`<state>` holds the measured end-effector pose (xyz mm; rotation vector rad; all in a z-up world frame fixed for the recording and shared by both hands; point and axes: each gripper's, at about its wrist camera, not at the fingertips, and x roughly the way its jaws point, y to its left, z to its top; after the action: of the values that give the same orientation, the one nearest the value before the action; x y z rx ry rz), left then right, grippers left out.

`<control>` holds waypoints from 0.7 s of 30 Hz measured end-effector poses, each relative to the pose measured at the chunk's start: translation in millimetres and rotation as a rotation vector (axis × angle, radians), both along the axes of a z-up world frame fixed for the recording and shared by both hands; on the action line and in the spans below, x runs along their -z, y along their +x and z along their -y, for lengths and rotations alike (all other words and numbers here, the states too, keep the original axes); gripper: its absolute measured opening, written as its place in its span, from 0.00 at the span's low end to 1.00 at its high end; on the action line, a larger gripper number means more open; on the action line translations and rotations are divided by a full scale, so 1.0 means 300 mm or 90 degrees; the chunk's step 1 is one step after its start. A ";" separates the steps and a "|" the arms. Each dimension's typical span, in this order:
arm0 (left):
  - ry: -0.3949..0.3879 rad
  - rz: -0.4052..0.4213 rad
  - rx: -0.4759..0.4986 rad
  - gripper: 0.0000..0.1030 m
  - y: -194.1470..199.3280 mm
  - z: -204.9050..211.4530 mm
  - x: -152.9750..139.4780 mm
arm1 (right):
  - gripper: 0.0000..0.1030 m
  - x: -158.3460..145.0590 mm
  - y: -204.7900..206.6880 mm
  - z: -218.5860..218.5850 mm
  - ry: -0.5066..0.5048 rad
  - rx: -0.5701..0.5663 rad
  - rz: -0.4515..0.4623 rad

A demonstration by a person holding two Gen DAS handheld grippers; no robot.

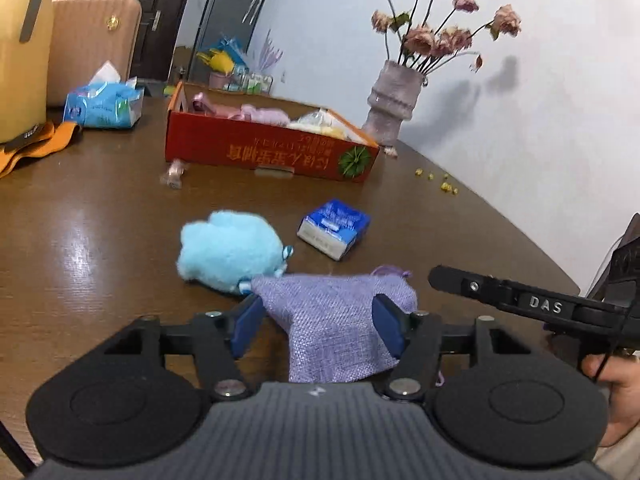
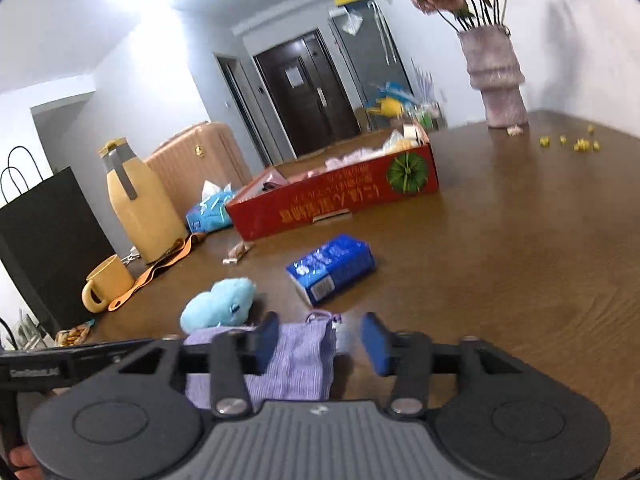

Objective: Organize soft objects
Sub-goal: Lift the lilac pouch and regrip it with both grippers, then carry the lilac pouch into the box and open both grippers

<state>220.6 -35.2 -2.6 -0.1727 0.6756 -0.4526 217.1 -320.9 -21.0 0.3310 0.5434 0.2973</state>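
Note:
A purple woven pouch lies on the brown table between the blue pads of my left gripper, whose jaws stand wide around it. It also shows in the right wrist view, partly under my open right gripper. A light blue plush toy lies just beyond the pouch; the right wrist view shows it too. A blue tissue pack lies further on. The red cardboard box at the back holds pink and pale soft items.
A vase of dried roses stands right of the box. A blue wet-wipe pack, a yellow jug, a yellow mug, a black bag and an orange strap sit at the left. Small yellow bits lie near the wall.

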 end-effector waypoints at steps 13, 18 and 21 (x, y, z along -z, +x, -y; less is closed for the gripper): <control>-0.018 -0.056 0.025 0.09 0.017 0.004 0.091 | 0.28 0.082 0.013 -0.205 -0.178 -0.035 0.004; -0.012 -0.054 0.036 0.09 0.016 0.010 0.096 | 0.13 0.085 -0.016 -0.266 -0.251 -0.058 0.045; -0.015 -0.052 0.044 0.08 0.025 0.005 0.090 | 0.08 0.079 -0.018 -0.273 -0.257 -0.063 0.049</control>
<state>228.0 -36.8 -29.5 -0.1921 0.7587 -0.5218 211.7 -238.8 -44.8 -0.0980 0.5312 0.2871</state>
